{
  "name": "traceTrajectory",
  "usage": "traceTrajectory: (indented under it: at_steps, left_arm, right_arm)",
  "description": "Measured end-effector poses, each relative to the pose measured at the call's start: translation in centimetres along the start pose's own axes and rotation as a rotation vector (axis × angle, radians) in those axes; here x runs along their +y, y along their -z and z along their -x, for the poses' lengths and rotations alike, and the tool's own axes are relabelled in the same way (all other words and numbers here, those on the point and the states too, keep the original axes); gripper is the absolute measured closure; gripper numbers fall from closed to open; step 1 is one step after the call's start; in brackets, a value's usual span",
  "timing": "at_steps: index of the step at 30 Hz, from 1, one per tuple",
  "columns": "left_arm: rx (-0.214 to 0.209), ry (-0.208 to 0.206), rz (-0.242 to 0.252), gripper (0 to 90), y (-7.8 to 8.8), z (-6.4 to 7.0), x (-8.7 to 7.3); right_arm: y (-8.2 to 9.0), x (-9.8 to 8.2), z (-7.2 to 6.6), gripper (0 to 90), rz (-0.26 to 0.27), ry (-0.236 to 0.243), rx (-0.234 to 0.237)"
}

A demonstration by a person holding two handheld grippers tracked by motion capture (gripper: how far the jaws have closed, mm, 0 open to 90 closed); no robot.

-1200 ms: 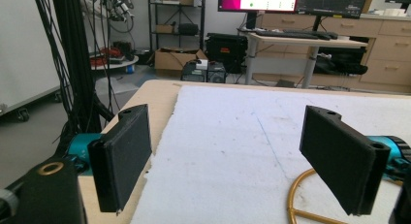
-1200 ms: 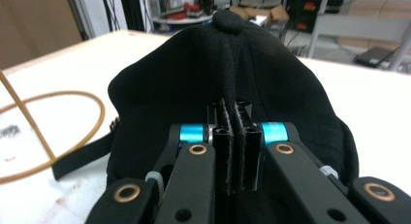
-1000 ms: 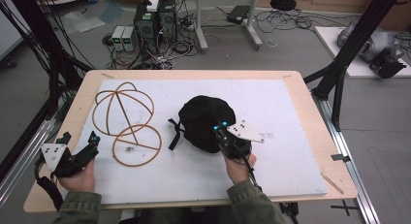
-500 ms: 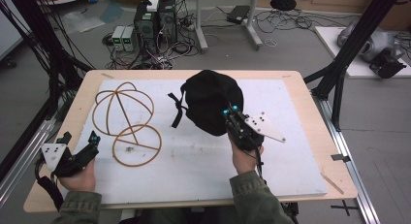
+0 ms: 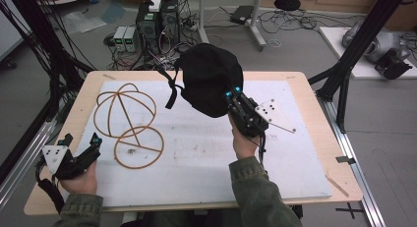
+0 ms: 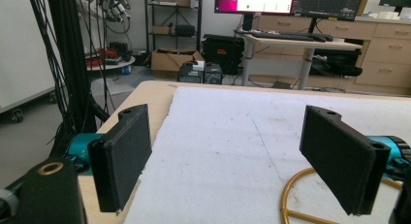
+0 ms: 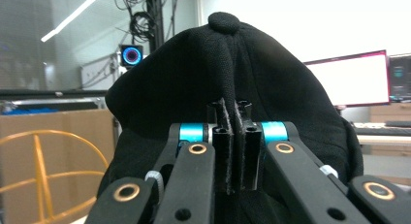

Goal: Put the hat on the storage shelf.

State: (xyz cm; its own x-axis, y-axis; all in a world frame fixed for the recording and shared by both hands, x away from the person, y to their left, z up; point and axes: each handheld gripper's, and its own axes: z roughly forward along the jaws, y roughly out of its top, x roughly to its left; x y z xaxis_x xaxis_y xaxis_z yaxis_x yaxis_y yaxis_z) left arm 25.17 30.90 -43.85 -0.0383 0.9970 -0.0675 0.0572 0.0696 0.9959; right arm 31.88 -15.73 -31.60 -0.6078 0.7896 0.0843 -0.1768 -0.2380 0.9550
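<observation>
Two black jaws of the right gripper point(image 7: 231, 151) pinched tight together on a fold of fabric, right at the back edge of a black cap point(image 7: 232, 88). Cap point(image 5: 209, 82) lifted clear off the white mat point(image 5: 206, 153), hanging in the air over the far half of the table point(image 5: 314, 89), roughly centre. Looks like a soft, dark knit or mesh thing, domed crown with a little button on top, bunched into a ridge where the pads bite. Dark strap point(image 5: 172, 87) dangling loose off its left side in the high view. Right gripper point(image 5: 235, 100) angled up and away from the person, grey three-cornered plate point(image 5: 273, 115) sticking out to its right, hand wrapped round the body, olive sleeve point(image 5: 255, 187) behind. Further out, down at the near left corner: left gripper point(image 6: 237, 161) parked low over the mat edge, jaws spread wide, nothing between them, just bare white mat. Also seen from above as left gripper point(image 5: 96, 143), sat just off the gold wire frame point(image 5: 128, 121), which is a dome of thin hoops lying on the mat with a flat ring base nearest the person, well apart from the cap. A curve of that gold wire point(image 6: 295, 195) peeking in beside the left gripper's far pad.
</observation>
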Motion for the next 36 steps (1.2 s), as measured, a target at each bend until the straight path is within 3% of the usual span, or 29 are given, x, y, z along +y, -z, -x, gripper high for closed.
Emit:
traceTrajectory:
  at_steps: [7, 11, 21, 27, 36]
  left_arm:
    - [-0.001, 0.004, 0.000, 19.1, 0.0, 0.0, 0.0]
    - [-0.002, 0.005, 0.002, 19.1, 0.0, 0.0, 0.0]
    - [-0.004, 0.013, 0.005, 19.1, 0.1, -0.1, 0.0]
    - [-0.006, 0.019, 0.005, 19.1, 0.2, -0.3, 0.1]
    - [-0.007, 0.023, 0.007, 19.1, 0.3, -0.4, 0.1]
  right_arm:
    - [-1.2, 0.8, -1.2, 88.0, -0.008, -0.026, 0.057]
    - [-2.2, 1.5, -2.4, 88.0, 0.008, -0.033, 0.104]
    - [-5.4, 2.1, -5.8, 87.9, 0.011, -0.105, 0.209]
    - [-7.2, 2.5, -7.9, 87.8, 0.017, -0.127, 0.252]
    - [-8.8, 2.5, -9.8, 87.7, 0.007, -0.129, 0.295]
